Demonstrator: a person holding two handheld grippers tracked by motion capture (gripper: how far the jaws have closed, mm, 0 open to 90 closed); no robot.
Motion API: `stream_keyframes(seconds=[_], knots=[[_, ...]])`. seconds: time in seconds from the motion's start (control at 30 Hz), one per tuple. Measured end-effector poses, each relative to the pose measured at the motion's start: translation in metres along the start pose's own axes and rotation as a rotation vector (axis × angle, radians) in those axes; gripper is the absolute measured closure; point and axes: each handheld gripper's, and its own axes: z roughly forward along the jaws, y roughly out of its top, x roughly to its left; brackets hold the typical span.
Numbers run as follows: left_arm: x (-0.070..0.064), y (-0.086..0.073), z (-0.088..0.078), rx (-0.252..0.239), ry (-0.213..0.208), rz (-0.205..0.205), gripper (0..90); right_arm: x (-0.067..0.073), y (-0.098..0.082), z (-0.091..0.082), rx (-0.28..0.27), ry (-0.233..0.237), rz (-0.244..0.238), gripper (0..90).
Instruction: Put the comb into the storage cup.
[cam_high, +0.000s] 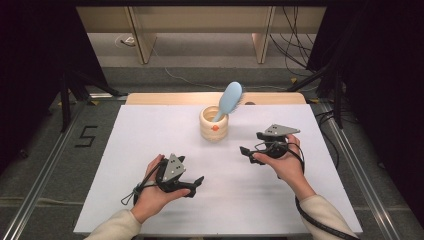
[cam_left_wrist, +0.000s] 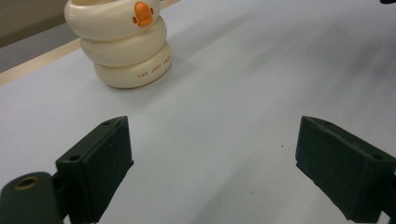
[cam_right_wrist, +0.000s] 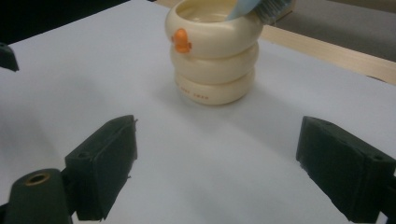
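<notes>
A cream holder (cam_high: 214, 123) shaped like three stacked rings, with a small orange duck on its front, stands at the back middle of the white table. A light blue hairbrush (cam_high: 229, 100) leans in it, handle down, bristle head up and to the right. My left gripper (cam_high: 196, 182) rests near the front left, open and empty, its jaws aimed right toward the holder (cam_left_wrist: 122, 44). My right gripper (cam_high: 245, 151) sits to the right of the holder (cam_right_wrist: 214, 52), open and empty, with its jaws pointing left. The brush head (cam_right_wrist: 273, 7) shows at the holder's rim.
The white table top (cam_high: 150, 145) ends in a wooden strip (cam_high: 150, 98) at the back. Beyond it lie grey floor, wooden furniture legs and black cables. Dark stands flank both sides. A "5" (cam_high: 86, 136) is marked on the floor at left.
</notes>
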Motion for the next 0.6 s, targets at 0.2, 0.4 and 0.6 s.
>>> stream_keyframes(seconds=[0.2, 0.4, 0.6], knots=[[0.000, 0.000, -0.002, 0.001, 0.002, -0.003, 10.1, 0.008, -0.006, -0.010, -0.005, 0.027, -0.028, 13.4], [-0.002, 0.000, -0.002, 0.001, -0.003, 0.004, 10.1, 0.014, -0.017, -0.021, 0.002, 0.041, -0.048, 13.4], [-0.003, -0.002, -0.006, 0.000, -0.003, 0.002, 10.1, 0.015, -0.028, -0.031, 0.011, 0.042, -0.053, 13.5]])
